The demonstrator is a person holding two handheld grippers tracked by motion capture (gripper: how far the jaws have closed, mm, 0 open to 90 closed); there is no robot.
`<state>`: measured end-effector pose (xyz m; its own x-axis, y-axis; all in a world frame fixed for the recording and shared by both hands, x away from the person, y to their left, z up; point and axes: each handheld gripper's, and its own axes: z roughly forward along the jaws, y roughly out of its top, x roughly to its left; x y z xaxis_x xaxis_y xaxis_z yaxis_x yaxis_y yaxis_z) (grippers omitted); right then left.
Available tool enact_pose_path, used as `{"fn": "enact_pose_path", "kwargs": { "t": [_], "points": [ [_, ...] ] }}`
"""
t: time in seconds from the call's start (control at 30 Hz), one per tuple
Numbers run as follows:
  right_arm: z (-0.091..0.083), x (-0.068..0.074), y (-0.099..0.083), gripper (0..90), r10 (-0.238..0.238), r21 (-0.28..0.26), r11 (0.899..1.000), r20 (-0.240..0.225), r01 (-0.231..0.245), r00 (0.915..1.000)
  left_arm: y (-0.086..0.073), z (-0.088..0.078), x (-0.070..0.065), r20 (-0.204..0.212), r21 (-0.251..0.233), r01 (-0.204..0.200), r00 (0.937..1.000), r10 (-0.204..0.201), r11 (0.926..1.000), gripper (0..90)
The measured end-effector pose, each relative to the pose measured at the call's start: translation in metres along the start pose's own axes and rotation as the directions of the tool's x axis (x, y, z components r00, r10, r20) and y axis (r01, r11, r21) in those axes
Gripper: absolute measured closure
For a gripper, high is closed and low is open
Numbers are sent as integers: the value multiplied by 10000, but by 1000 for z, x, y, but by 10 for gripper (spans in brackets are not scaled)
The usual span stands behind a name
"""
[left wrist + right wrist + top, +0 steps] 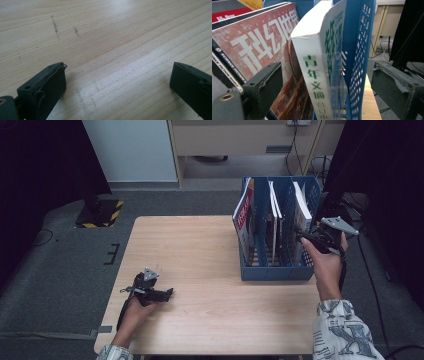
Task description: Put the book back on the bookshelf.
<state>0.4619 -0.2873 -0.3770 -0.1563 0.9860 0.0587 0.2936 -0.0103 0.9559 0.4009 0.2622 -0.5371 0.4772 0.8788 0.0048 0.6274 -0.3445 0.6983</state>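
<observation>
While you are looking down from the high view, your right gripper (306, 239) is hovering at the right end of the blue file rack (276, 270), beside its rightmost slot, where the white book (302, 202) is standing upright with its long axis running top to bottom; your left gripper (169, 292) is resting well apart from the rack, near the table's (200, 245) front edge, so your right hand is the nearer one. You are counting three books across the rack's slots: a red-covered one (243, 212), a thin one (274, 200) and the white one. From the left gripper view, the jaws are standing wide over bare wood (112, 37). From the right gripper view, the jaws are standing wide with the white book's spine (314, 75) between them, neither pad pressing on it, and the rack's perforated wall (358, 62) just right of it.
</observation>
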Motion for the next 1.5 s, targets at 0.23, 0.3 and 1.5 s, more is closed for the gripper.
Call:
{"fn": "enact_pose_path", "kwargs": {
  "t": [0.23, 0.3, 1.5],
  "points": [
    [-13, 1, -4, 105, 48, -115, 9999, -216, -50, 9998, 0, 0, 0, -10, 2, 8, 10000, -8, 10000, 0],
    [-18, 2, -5, 105, 46, -152, 9999, -292, -51, 9996, 0, 0, 0, -11, 0, 10, 10000, -10, 10000, 0],
    [-56, 70, -46, 78, -354, 371, 9983, -2085, 440, 9774, 0, 0, -1, -55, 7, 45, 10000, -45, 10000, 0]
  ]
}}
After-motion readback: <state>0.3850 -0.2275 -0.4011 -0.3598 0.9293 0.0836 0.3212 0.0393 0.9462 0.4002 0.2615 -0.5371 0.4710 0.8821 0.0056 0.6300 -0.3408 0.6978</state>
